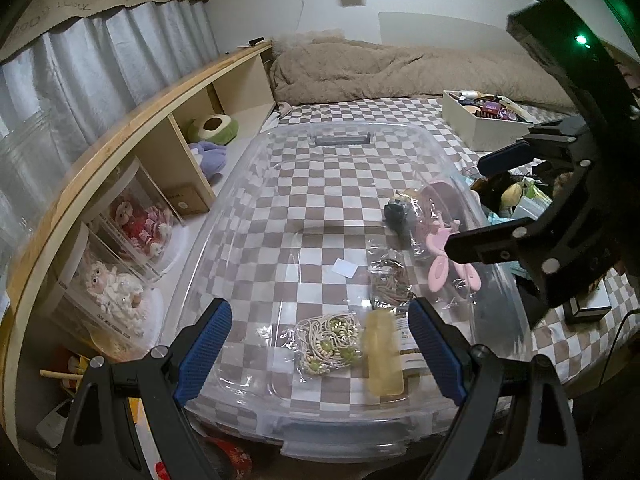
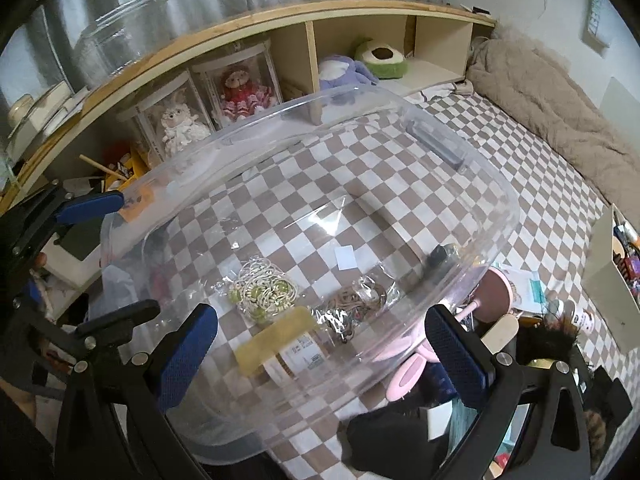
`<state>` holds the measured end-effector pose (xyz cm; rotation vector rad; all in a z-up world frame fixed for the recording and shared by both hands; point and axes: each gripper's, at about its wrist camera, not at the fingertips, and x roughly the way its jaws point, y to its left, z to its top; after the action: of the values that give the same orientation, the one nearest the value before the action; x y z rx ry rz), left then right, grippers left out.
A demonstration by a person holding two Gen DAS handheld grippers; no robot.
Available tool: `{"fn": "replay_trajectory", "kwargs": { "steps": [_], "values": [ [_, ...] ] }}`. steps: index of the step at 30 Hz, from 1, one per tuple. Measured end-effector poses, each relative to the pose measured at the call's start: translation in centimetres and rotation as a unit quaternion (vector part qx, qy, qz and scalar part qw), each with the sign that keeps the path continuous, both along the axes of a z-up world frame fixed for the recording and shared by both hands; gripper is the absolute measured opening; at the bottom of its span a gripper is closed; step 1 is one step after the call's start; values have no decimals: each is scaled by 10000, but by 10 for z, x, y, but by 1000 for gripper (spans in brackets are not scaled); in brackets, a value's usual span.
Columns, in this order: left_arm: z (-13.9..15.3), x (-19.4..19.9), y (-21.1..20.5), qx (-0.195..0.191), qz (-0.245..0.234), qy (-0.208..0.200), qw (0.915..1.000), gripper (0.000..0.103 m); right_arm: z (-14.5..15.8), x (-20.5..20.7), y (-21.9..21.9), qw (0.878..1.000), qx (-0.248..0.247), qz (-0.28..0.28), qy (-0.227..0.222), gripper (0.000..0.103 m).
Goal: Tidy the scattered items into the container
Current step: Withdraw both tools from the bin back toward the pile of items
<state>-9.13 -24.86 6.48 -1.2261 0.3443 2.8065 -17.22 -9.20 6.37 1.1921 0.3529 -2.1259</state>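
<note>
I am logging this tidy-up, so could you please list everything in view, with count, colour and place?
Container: one, clear, on the checked bed.
Bead strings: one packet, cream and green, inside.
Comb: one, yellow, inside.
Brown bands: one packet, inside.
Pink item: one, at the right wall.
Cream box: one, full, further back.
Dolls: two, cased, on the shelf.
Left gripper: open, over the container.
Right gripper: open, empty.

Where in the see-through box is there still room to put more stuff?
The far half of the box, toward its grey handle, is bare. The near right is crowded: beads, yellow bar, pink toy.
</note>
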Motion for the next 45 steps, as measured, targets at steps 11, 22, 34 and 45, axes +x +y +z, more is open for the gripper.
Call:
{"fn": "replay_trajectory", "kwargs": {
  "steps": [11, 22, 34, 45],
  "values": [
    [0, 6, 7, 502, -3, 72, 9987, 103, 15, 16, 29, 9995, -280, -95, 140, 103],
    [7, 15, 30, 800, -122, 302, 9963, 103, 9, 28, 61, 9976, -599, -342, 88, 103],
    [7, 23, 55, 1046, -158, 487, 9932, 103, 11, 46, 105, 9927, -935, -712, 260, 103],
    [-1, 31, 67, 1132, -51, 565, 9919, 103, 16, 68, 141, 9872, -1084, -1042, 535, 103]
  ]
}}
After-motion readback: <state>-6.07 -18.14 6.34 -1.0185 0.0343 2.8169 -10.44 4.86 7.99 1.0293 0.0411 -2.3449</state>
